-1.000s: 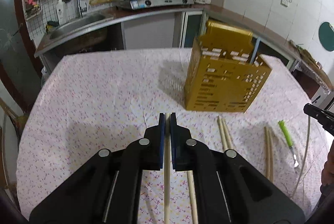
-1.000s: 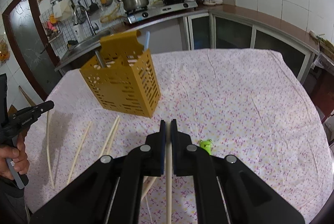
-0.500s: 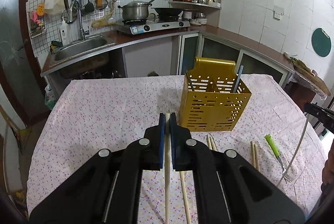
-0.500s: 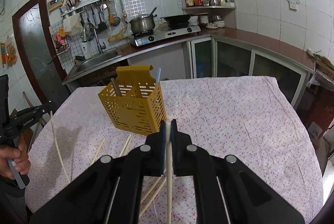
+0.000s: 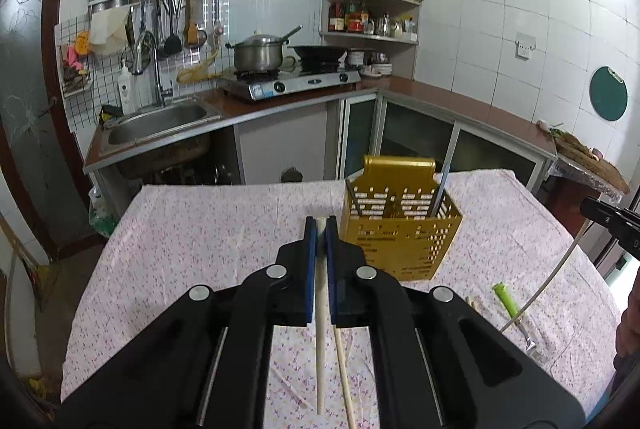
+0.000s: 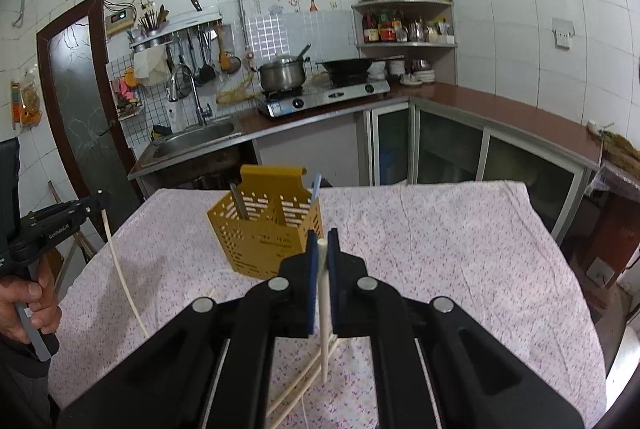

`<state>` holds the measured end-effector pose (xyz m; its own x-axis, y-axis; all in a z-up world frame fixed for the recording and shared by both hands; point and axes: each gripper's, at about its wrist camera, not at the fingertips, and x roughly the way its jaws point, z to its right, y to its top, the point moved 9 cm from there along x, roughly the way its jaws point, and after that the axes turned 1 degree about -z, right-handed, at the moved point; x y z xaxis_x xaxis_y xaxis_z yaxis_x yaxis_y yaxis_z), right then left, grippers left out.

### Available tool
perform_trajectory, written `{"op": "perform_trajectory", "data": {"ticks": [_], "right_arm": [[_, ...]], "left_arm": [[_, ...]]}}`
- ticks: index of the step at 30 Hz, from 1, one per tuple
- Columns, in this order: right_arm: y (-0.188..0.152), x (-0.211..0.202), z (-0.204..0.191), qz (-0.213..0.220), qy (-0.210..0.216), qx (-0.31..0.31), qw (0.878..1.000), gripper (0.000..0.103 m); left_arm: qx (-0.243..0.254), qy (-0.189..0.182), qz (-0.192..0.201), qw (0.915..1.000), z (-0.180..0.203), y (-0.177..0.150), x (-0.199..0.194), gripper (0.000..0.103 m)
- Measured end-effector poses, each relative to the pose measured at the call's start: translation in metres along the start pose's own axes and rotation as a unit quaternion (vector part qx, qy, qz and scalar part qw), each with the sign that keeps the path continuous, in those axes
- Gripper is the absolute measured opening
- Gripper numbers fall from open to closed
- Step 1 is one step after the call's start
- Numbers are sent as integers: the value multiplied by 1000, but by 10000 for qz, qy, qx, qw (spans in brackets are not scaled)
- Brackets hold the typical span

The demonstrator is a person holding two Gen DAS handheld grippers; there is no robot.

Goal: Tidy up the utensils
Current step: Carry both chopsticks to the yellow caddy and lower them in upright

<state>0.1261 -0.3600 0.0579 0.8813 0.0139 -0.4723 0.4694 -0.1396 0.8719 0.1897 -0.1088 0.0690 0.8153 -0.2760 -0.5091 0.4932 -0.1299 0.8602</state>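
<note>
Both grippers raised — yellow caddy (image 5: pixel 400 241) holds two utensils

Two matching black handheld grippers with blue-padded fingers

The left gripper (image 5: pixel 320 225) and the right gripper (image 6: pixel 322 237) share one build: broad matte black plastic bodies that taper forward into two narrow fingers (image 5: pixel 309 253), each lined on its inner face with a flat blue pad. Four round silver screw heads (image 5: pixel 277 271) sit across the top of each, two near the fingers and two farther out, and long slots are cut into the rear of the body. Seen from the side in the right wrist view, the left gripper carries small white lettering on its black shell, too small to read. The hand (image 6: pixel 28 307) on its grip ends in a dark sleeve.
</note>
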Motion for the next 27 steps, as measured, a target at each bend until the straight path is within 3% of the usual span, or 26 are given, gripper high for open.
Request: {"op": "perform_trajectory", "data": {"ticks": [11,27], "right_arm": [[49,-10,-22,375,22,-319,9988,5],[165,-2,-53,1045,322,-540,9925,5]], "left_arm": [[168,24,457,9988,11,49,-14,3],[-1,-421,1378,9896,37,180,-5,4]]}}
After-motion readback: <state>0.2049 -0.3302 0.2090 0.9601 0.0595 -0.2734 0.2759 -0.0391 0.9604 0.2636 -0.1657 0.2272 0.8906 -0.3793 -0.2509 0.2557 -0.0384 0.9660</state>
